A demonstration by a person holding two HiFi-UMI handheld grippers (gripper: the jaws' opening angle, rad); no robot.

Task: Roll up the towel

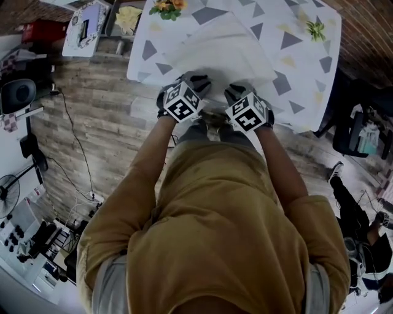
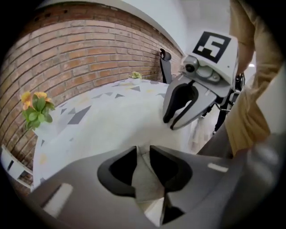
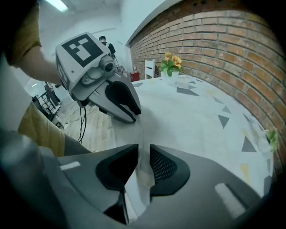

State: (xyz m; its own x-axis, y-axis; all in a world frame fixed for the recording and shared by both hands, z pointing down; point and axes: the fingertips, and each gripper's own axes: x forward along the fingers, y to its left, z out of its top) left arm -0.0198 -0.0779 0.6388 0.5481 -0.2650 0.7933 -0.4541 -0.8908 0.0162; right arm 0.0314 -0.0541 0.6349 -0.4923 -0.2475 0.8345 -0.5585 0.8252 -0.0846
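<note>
- The towel is white and lies spread on the tabletop. Its near edge sits at the tabletop's near side, under both grippers.
- Left gripper: the jaws stand narrow and are clamped on a fold of the towel's near edge. The fabric fills the gap between them.
- Right gripper: the jaws stand narrow, with a raised fold of the same edge pinched between them.
- The two grippers are side by side and near each other, and both tilt down at the edge.
- In the head view, the marker cubes cover the jaw tips and the gripped edge. The person's body hides the tabletop's near rim.
- In the gripper views, the towel's outline is hard to separate from the pale, triangle-patterned tabletop, and its far corners cannot be made out.
- The flowers are cut off by the head view's top edge, well apart from the towel.
</note>
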